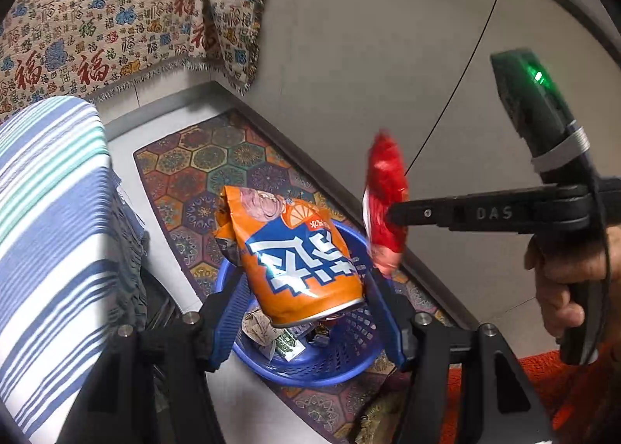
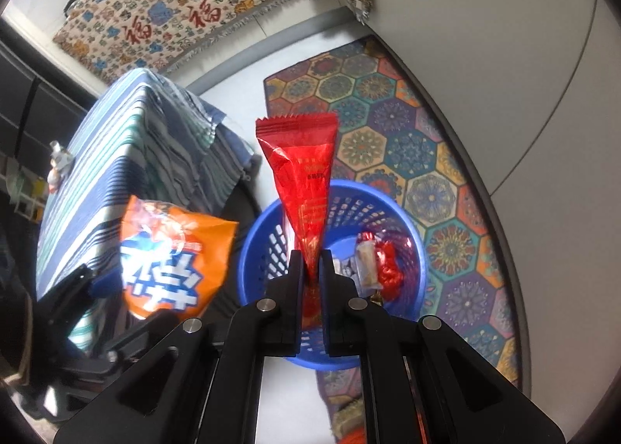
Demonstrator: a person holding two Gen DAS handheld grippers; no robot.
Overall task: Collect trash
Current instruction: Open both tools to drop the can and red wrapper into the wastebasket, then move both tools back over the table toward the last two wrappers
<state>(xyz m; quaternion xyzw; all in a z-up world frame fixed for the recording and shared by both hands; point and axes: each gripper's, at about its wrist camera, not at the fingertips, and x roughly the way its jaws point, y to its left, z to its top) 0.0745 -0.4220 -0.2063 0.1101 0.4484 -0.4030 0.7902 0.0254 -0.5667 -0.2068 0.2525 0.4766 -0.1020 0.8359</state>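
Orange bag (image 1: 299, 261) hangs between spread left gripper (image 1: 306, 312) jaws (contact unclear); right gripper (image 2: 310, 273) pinches red wrapper (image 2: 306, 180)

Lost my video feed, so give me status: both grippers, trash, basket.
Left gripper open, orange bag loose between its fingers over blue basket. Right gripper shut on red wrapper, above basket. Wrappers already inside; nothing blocking.

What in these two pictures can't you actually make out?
- Left wrist view: the orange snack bag hides most of the blue basket contents.
- Left wrist view: the red wrapper is motion-blurred, print unreadable.
- Right wrist view: small items on the striped cloth are too small to identify.
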